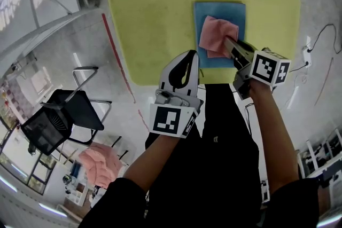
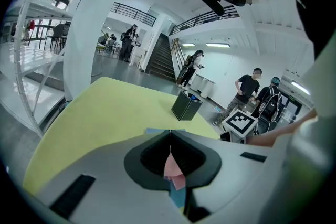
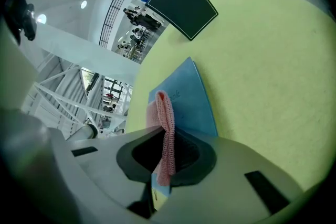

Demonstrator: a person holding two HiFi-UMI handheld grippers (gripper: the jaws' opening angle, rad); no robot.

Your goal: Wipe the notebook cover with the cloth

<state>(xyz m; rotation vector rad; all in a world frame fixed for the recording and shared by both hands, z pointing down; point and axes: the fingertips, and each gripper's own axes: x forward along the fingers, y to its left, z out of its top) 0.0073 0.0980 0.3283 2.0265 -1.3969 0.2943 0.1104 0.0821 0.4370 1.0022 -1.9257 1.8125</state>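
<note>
My right claw [image 1: 228, 42] was clamped on the pink cloth [image 1: 215, 33], which lay on the blue notebook [image 1: 235, 12] near my edge of the yellow-green desk [image 1: 149, 8]. I judged the wiping under way, and the next move called for dragging the cloth over the bare cover. My left claw [image 1: 189, 56] was closed on nothing beside the notebook, and only a faint "ook" on the cover was readable.
</note>
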